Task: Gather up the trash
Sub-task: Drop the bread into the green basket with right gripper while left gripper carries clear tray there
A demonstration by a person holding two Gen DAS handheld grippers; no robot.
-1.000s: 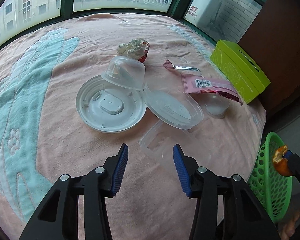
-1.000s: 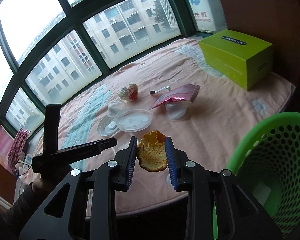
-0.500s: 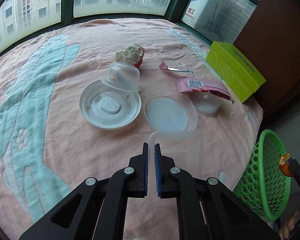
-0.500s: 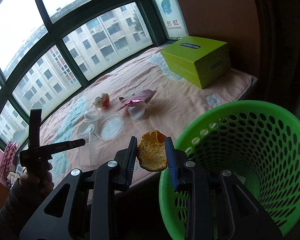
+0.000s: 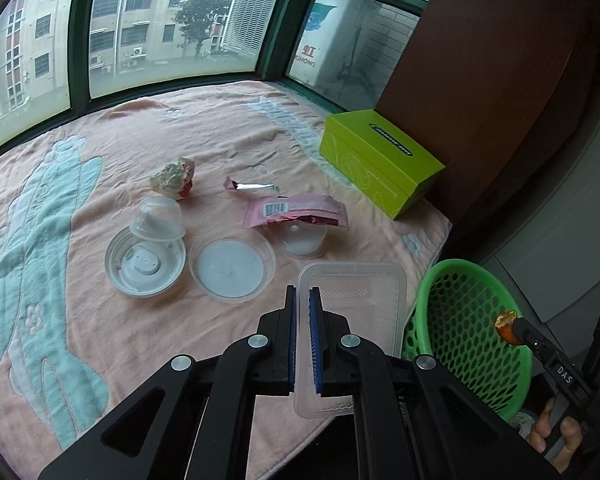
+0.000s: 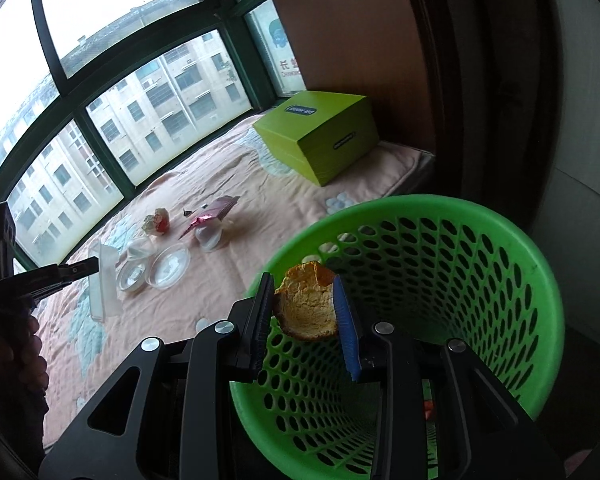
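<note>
Right wrist, orange peel point(image 6: 308, 312) over basket rim point(image 6: 548, 280)

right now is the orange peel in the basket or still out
Out. The orange peel sits between the right gripper pads, above the green basket opening.

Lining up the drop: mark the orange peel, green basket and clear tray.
orange peel point(image 6: 307, 307), right wrist view, pale inner face.
green basket point(image 6: 516, 240), right wrist view, far rim.
clear tray point(image 5: 356, 292), left wrist view, ribbed base.
</note>
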